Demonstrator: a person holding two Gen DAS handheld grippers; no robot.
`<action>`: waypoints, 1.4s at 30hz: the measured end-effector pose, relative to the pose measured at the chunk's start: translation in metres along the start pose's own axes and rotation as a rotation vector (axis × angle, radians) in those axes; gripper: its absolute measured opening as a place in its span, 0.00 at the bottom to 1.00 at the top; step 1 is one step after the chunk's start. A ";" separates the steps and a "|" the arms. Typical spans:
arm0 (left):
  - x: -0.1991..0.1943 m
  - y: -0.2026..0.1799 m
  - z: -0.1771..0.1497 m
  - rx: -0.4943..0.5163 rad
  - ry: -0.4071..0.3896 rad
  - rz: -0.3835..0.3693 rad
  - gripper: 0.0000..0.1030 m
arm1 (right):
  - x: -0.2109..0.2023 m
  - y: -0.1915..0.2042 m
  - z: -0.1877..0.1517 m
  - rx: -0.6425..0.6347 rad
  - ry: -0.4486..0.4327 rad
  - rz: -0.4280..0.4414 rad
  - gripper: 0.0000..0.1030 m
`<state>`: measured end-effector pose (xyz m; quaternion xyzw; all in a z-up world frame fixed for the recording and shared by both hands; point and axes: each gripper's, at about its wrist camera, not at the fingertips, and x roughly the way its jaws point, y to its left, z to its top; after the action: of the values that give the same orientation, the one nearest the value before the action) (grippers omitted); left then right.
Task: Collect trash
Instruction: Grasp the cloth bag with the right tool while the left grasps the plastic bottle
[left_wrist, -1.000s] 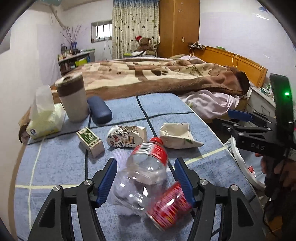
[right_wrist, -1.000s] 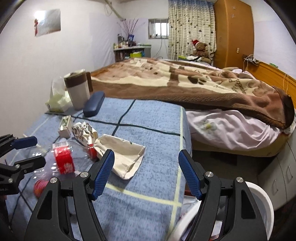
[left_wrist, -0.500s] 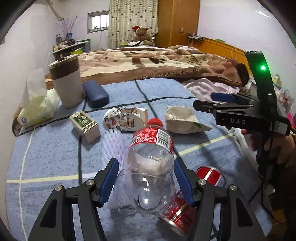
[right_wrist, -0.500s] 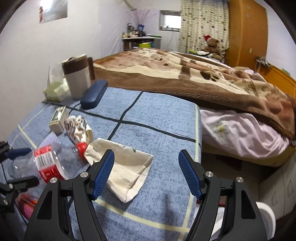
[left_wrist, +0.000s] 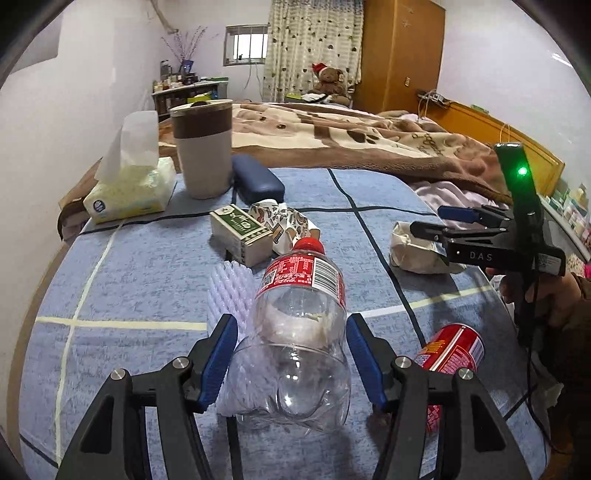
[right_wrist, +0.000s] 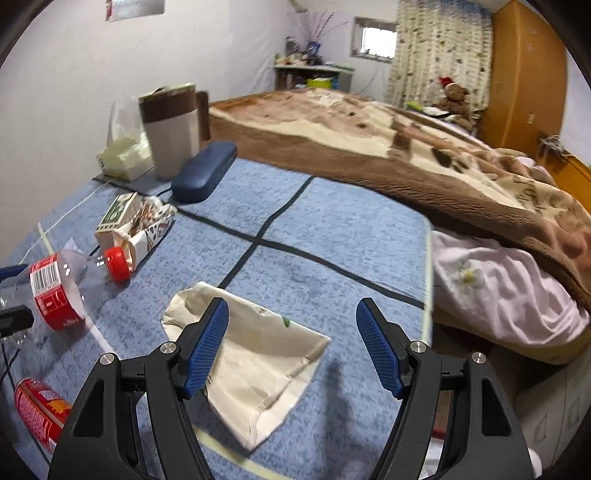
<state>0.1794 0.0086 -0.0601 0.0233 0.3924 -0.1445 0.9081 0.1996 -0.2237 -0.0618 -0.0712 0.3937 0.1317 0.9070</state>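
Covering the near surface is a blue cloth (left_wrist: 155, 273) crossed by dark and pale stripes, spread at the foot of a bed with a brown and cream blanket (left_wrist: 351, 144). A teddy bear in a red hat (left_wrist: 328, 83) sits at the far end of the bed beside a wooden wardrobe (left_wrist: 400, 55), with patterned curtains (left_wrist: 314, 48) and a small window (left_wrist: 245, 46) behind. At the back left of the cloth stand a tissue pack (left_wrist: 129, 192), a beige tumbler with a brown band (left_wrist: 204, 147) and a dark blue glasses case (left_wrist: 256, 179). Nearer lie a small green and white carton (left_wrist: 240, 234) and a crumpled patterned wrapper (left_wrist: 286, 223), touching each other.

A clear plastic bottle (left_wrist: 299, 332) with a red cap and red label lies on a white bristly pad (left_wrist: 232, 291). The left gripper (left_wrist: 288, 356) has its jaws partly open around the bottle's lower body; the blue pads sit just beside the sides, and whether they press on it I cannot tell. A red drink can (left_wrist: 452, 350) lies on its side just right of this gripper.

The right gripper (right_wrist: 291, 347) stands wide open with nothing clasped, hovering over a crumpled cream paper bag (right_wrist: 258, 365) on the cloth; its left pad overlaps the bag in view, the right pad is over bare cloth. In the left wrist view a hand (left_wrist: 546, 295) holds that gripper's handle, a green light showing on top.
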 end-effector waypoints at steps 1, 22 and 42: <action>0.000 0.000 0.000 -0.001 0.002 0.002 0.60 | 0.003 0.000 0.000 -0.006 0.014 0.011 0.71; 0.016 -0.012 0.004 -0.002 0.053 -0.056 0.59 | -0.001 -0.002 -0.018 0.118 0.068 0.139 0.37; 0.022 -0.013 0.003 -0.021 0.072 -0.039 0.59 | -0.006 0.014 -0.018 0.052 0.045 0.215 0.58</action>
<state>0.1923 -0.0097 -0.0725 0.0112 0.4269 -0.1571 0.8905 0.1797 -0.2157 -0.0699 -0.0078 0.4227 0.2164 0.8800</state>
